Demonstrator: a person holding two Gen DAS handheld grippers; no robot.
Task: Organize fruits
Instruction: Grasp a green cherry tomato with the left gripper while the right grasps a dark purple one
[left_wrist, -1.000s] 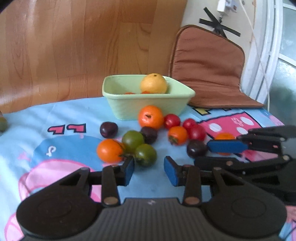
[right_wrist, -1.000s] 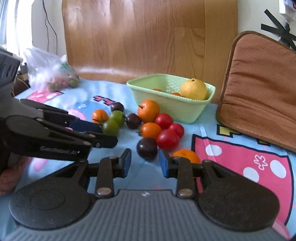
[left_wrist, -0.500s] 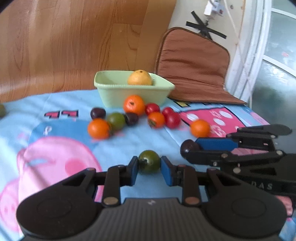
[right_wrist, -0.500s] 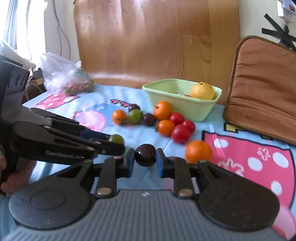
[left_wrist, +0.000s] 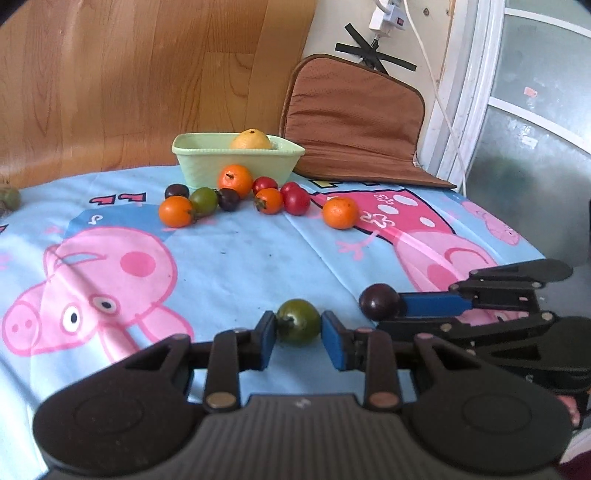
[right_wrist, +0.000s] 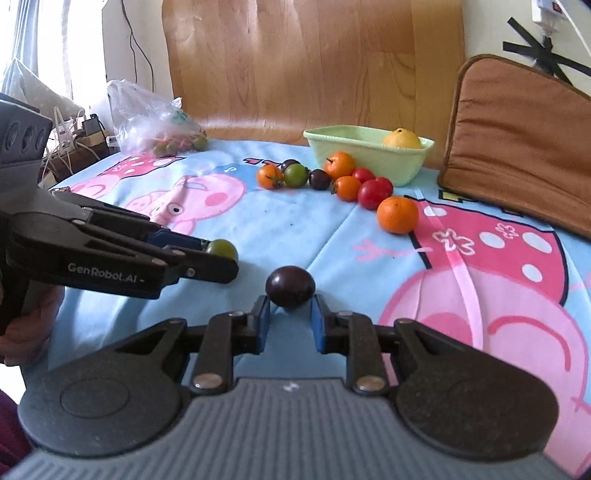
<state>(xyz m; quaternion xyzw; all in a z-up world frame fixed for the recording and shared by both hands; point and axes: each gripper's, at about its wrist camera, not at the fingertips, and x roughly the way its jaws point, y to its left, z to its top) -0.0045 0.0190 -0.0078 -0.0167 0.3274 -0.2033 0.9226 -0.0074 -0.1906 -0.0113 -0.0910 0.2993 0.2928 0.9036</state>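
My left gripper (left_wrist: 297, 331) is shut on a green tomato (left_wrist: 298, 320), held just above the cartoon tablecloth (left_wrist: 236, 266). My right gripper (right_wrist: 290, 314) is shut on a dark purple tomato (right_wrist: 290, 287). The two grippers sit side by side at the near part of the table, and each shows in the other's view. Far ahead stands a pale green bowl (left_wrist: 207, 164) with a yellow citrus (left_wrist: 251, 140) inside. Several orange, red, green and dark tomatoes (left_wrist: 273, 199) lie clustered before it. One orange fruit (left_wrist: 340, 212) lies apart to the right.
A brown cushion (left_wrist: 354, 122) leans on the wall right of the bowl. A plastic bag (right_wrist: 155, 122) of small fruits lies at the table's far left. A wooden panel (left_wrist: 147, 74) stands behind. A hand (right_wrist: 29, 328) holds the left gripper.
Both grippers shut on tomatoes at the cluster, the left on a green one and the right on a dark one. They then drew back across the table with them.
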